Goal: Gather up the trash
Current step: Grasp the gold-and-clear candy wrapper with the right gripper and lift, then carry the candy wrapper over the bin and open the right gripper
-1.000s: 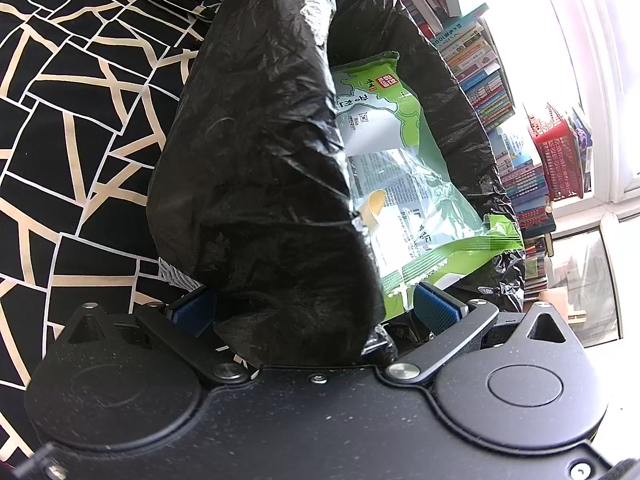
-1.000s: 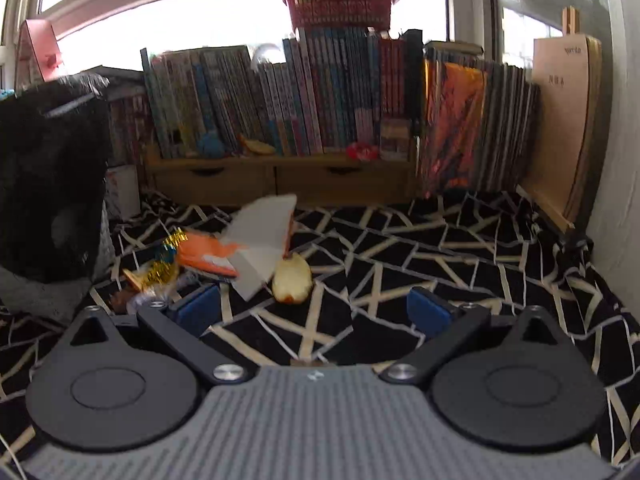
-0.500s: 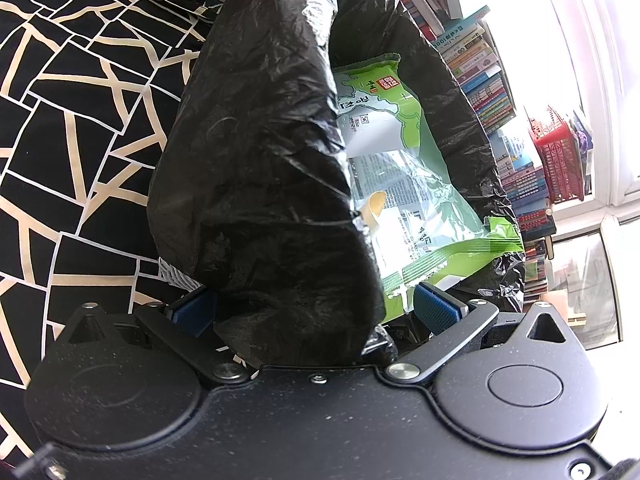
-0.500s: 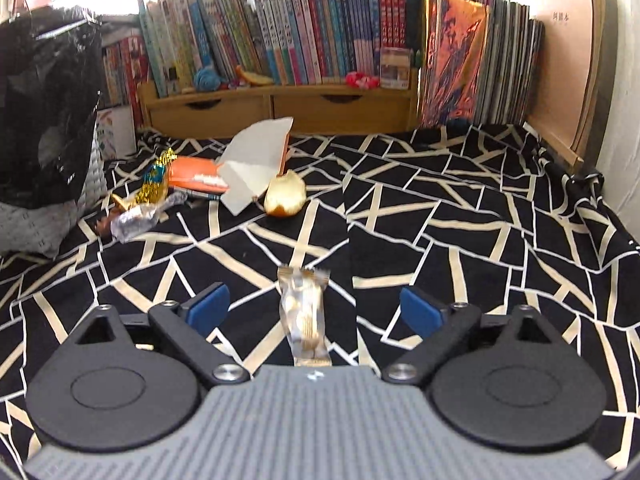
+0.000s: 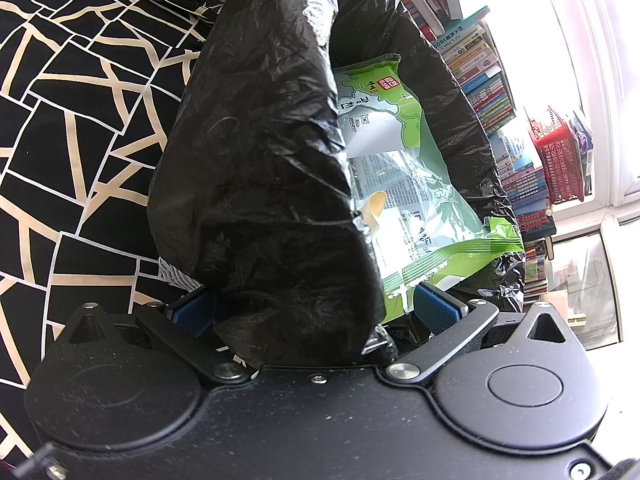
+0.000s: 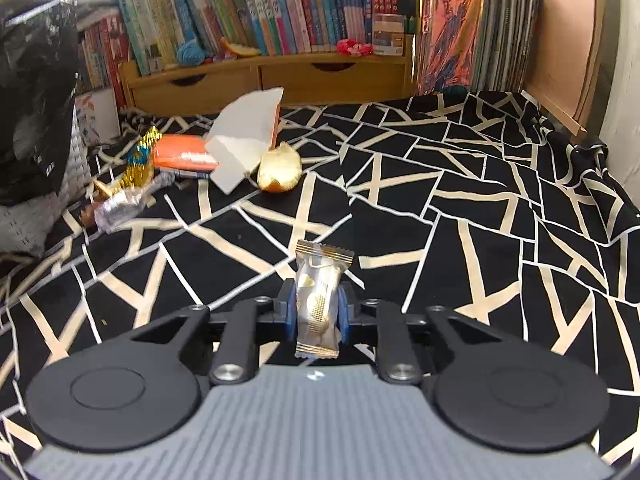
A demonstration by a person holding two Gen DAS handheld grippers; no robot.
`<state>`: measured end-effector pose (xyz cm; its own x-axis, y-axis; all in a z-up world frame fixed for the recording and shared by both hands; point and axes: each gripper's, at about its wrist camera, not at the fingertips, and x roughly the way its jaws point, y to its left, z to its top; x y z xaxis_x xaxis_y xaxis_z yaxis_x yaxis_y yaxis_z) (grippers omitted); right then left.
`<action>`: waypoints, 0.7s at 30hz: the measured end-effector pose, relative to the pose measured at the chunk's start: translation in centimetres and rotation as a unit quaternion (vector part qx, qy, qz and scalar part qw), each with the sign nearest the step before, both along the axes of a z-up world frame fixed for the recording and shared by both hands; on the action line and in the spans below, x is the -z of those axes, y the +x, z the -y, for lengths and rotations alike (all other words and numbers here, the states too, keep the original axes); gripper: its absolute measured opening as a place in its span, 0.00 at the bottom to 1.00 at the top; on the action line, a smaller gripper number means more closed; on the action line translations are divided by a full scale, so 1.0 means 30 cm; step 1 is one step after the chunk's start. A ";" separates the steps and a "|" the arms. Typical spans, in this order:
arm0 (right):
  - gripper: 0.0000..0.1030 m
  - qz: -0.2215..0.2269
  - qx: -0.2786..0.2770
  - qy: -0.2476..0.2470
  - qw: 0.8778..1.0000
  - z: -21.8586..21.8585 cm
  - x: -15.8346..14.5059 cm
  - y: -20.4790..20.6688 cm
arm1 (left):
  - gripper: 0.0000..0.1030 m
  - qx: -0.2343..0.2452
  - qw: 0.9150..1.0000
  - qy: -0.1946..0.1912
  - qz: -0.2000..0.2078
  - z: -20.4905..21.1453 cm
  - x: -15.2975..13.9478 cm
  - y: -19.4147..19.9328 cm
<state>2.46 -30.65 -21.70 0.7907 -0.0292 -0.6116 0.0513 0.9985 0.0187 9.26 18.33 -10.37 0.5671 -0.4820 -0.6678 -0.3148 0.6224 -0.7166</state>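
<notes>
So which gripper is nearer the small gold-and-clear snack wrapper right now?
Right. The right gripper has just closed its jaws on the snack wrapper. The left gripper is off at the black trash bag, whose edge sits between its jaws.

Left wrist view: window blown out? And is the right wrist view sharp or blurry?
Left wrist view: window clipped to white, black trash bag sharp, with glossy highlights. Right wrist view: snack packet in the right gripper fairly sharp; black bag at the left edge smeared; fisheye bends bookshelf.
</notes>
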 end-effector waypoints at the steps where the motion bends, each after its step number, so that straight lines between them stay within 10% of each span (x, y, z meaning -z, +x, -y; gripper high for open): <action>1: 0.24 0.004 0.000 0.004 1.000 0.002 -0.007 -0.001 | 1.00 0.000 1.000 0.000 0.000 0.000 0.000 0.000; 11: 0.23 0.092 -0.048 0.085 0.991 -0.035 -0.251 0.015 | 1.00 0.000 1.000 0.000 0.000 0.000 0.000 0.000; 21: 0.23 0.181 -0.200 0.112 0.956 -0.351 -0.605 0.117 | 1.00 0.001 1.000 -0.001 0.002 -0.001 -0.002 -0.001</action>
